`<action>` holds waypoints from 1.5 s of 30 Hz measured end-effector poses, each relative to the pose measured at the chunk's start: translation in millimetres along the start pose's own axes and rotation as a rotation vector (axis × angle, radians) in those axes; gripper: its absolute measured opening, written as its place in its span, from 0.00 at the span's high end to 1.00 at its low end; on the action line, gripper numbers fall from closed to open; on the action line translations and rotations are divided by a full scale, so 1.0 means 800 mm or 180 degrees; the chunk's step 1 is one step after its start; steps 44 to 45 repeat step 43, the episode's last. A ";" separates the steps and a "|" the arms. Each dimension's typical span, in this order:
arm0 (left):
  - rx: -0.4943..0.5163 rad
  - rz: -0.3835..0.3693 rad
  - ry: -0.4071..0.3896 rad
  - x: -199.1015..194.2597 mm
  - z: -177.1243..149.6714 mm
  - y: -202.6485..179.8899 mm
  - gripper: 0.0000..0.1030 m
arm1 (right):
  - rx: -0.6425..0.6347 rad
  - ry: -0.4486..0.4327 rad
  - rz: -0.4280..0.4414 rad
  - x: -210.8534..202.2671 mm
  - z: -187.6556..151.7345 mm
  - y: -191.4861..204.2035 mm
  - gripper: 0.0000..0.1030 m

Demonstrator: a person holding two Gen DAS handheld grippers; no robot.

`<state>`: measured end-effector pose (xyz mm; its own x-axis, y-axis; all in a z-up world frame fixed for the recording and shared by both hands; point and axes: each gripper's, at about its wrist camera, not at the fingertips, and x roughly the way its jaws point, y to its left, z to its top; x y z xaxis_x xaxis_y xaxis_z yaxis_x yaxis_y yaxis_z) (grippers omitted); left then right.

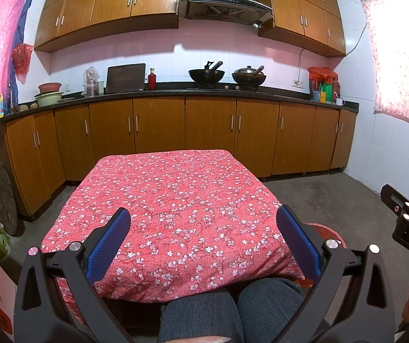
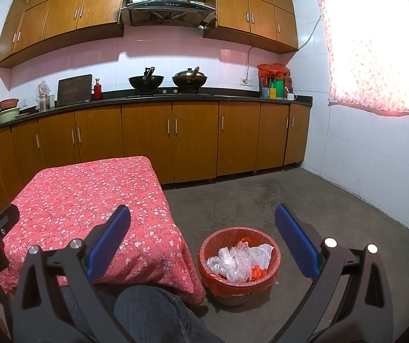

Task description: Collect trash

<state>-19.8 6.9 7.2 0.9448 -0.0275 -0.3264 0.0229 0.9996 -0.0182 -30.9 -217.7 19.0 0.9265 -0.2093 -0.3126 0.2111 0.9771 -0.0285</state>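
Crinkled plastic, white and clear: trash is lying in the red-lined bin on the floor beside the table. Likely light, soft, slippery; pinching a raised fold is advised. Left gripper and right gripper are both gaping wide, empty.

Plastic trash fills bin beside table.

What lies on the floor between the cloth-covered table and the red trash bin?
Nothing: in the right wrist view, the trash bin stands close beside the table, with only a narrow strip of bare concrete floor between them.
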 end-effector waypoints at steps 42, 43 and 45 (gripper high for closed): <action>-0.0007 -0.0011 0.0014 -0.002 0.000 -0.001 0.02 | 0.0016 -0.0001 -0.0007 -0.001 -0.003 0.004 0.04; -0.0006 -0.0016 0.0017 -0.002 -0.001 -0.001 0.02 | 0.0016 -0.0001 -0.0007 -0.001 -0.003 0.004 0.04; -0.0006 -0.0016 0.0017 -0.002 -0.001 -0.001 0.02 | 0.0016 -0.0001 -0.0007 -0.001 -0.003 0.004 0.04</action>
